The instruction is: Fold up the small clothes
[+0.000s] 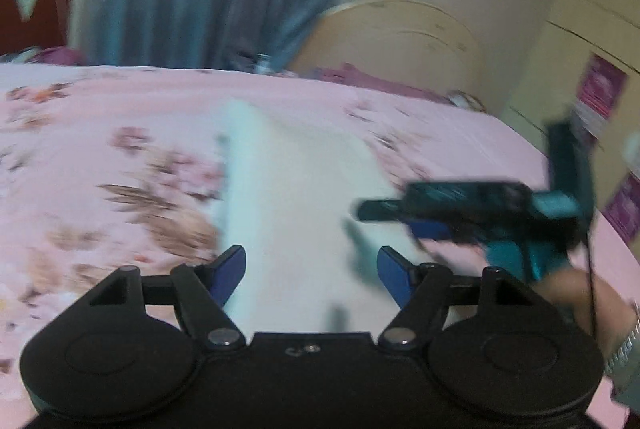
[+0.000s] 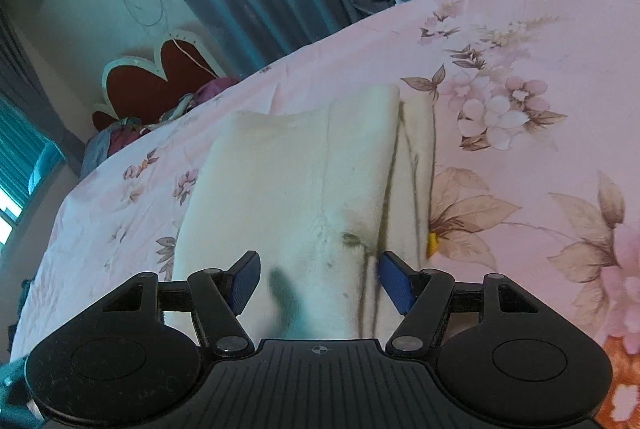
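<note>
- the white garment (image 2: 304, 181) lies flat, folded lengthwise, on the pink floral bedsheet (image 2: 540, 41), a layered edge along its right side.
- the left gripper (image 1: 312, 271) hangs over its near end — fingers spread, nothing between them.
- the right gripper (image 2: 318, 279) sits low above the cloth's near end, blue pads (image 2: 394, 281) wide apart, empty.
- in the left wrist view — blurred — the right gripper (image 1: 400, 215) is at the cloth's right edge.
</note>
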### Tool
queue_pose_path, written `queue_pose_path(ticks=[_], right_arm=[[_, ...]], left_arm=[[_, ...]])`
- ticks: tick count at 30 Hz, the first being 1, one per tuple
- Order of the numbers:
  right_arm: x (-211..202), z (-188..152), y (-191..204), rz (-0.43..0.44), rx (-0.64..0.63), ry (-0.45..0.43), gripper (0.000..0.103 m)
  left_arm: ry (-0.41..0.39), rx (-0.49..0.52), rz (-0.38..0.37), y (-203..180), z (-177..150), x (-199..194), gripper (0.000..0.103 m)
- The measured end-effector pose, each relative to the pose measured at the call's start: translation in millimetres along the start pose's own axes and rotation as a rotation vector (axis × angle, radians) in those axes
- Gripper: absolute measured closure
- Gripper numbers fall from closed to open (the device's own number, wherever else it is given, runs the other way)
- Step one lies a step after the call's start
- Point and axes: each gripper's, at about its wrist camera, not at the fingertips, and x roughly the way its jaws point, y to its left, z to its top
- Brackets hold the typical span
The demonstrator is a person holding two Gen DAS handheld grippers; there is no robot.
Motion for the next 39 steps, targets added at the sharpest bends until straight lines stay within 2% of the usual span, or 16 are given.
queue_pose_path(ticks=[3, 5, 7, 8, 12, 15, 20, 24, 29, 33, 35, 36, 37, 39], right_arm=[[9, 4, -2, 0.001, 0.022, 0.006, 0.065], [14, 7, -8, 0.005, 0.052, 0.002, 0.068], [15, 9, -9, 0.005, 0.065, 0.000, 0.083], [13, 10, -8, 0.003, 0.061, -0.006, 0.085], [-1, 15, 4, -0.027, -0.013, -0.063, 0.088], [-10, 18, 4, -0.060, -0.058, -0.066, 0.089], [-8, 8, -19, -0.102, 0.030, -0.041, 0.092], [-12, 1, -22, -0.120, 0.033, -0.028, 0.096], [-21, 2, -27, -0.057, 0.051, 0.006, 0.096], [-35, -3, -25, -0.047, 0.035, 0.014, 0.089], [-39, -9, -22, -0.038, 0.032, 0.028, 0.072], [-41, -13, -20, -0.038, 0.023, 0.034, 0.054], [-43, -18, -17, -0.040, 0.009, 0.036, 0.049], [-47, -26, -10, -0.054, -0.027, 0.040, 0.049]], left_arm=[[0.013, -0.046, 0.057, 18, 15, 15, 0.032], [0.012, -0.075, 0.074, 30, 24, 23, 0.032], [0.020, -0.095, 0.084, 36, 28, 32, 0.032], [0.021, -0.107, 0.084, 38, 31, 38, 0.032], [0.009, -0.115, 0.079, 36, 40, 48, 0.032], [0.008, -0.091, 0.065, 30, 44, 59, 0.032], [0.057, -0.048, 0.049, 18, 37, 82, 0.032], [0.105, -0.046, 0.045, 17, 30, 95, 0.032], [0.127, -0.067, 0.035, 22, 27, 96, 0.031], [0.128, -0.037, 0.036, 21, 27, 90, 0.031], [0.136, -0.022, 0.031, 21, 27, 87, 0.031], [0.141, -0.016, 0.029, 22, 26, 85, 0.031], [0.144, -0.014, 0.029, 23, 25, 82, 0.031], [0.151, -0.011, 0.029, 25, 21, 78, 0.029]])
